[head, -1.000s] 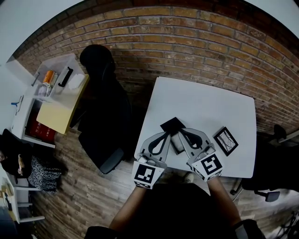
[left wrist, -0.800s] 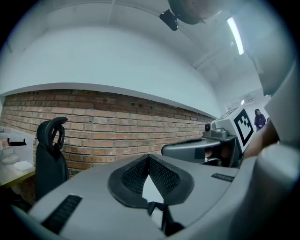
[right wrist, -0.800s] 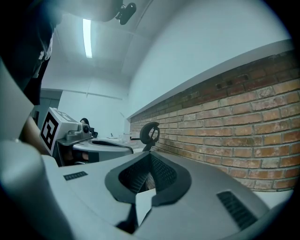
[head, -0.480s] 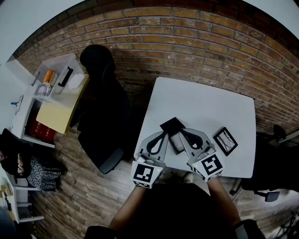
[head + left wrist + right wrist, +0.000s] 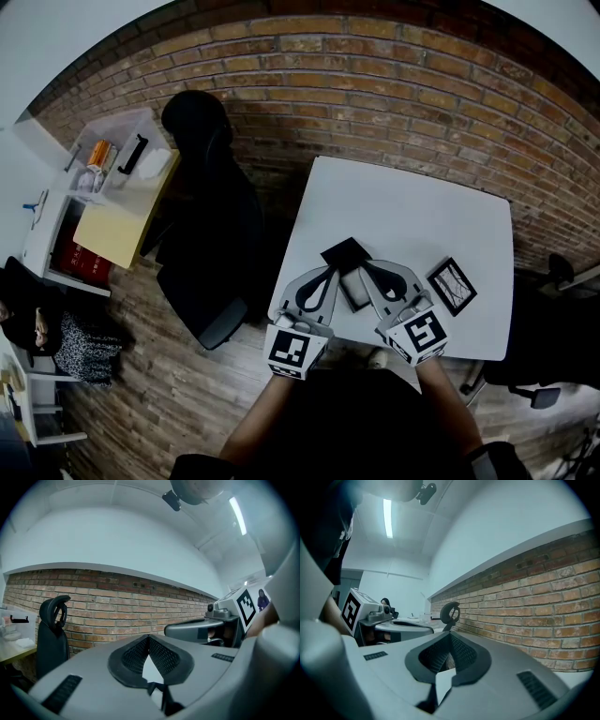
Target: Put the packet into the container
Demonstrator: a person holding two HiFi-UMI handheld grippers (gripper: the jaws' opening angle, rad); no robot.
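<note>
A small black-rimmed container [image 5: 354,289] with a pale inside sits near the white table's [image 5: 412,211] front edge. A flat black square [image 5: 346,251] lies just behind it. To the right lies a black-framed packet [image 5: 453,284] with a lined pattern. My left gripper [image 5: 334,271] is left of the container and my right gripper [image 5: 365,266] is right of it, their tips close together over its far end. The left gripper view shows the left gripper [image 5: 149,638] with tips meeting and nothing held. The right gripper [image 5: 450,635] is shut too, also on nothing.
A brick wall [image 5: 375,84] runs behind the table. A black office chair [image 5: 206,216] stands left of the table over a brick-patterned floor. Further left is a shelf unit [image 5: 103,202] with small items. Another chair base [image 5: 534,375] shows at the table's right.
</note>
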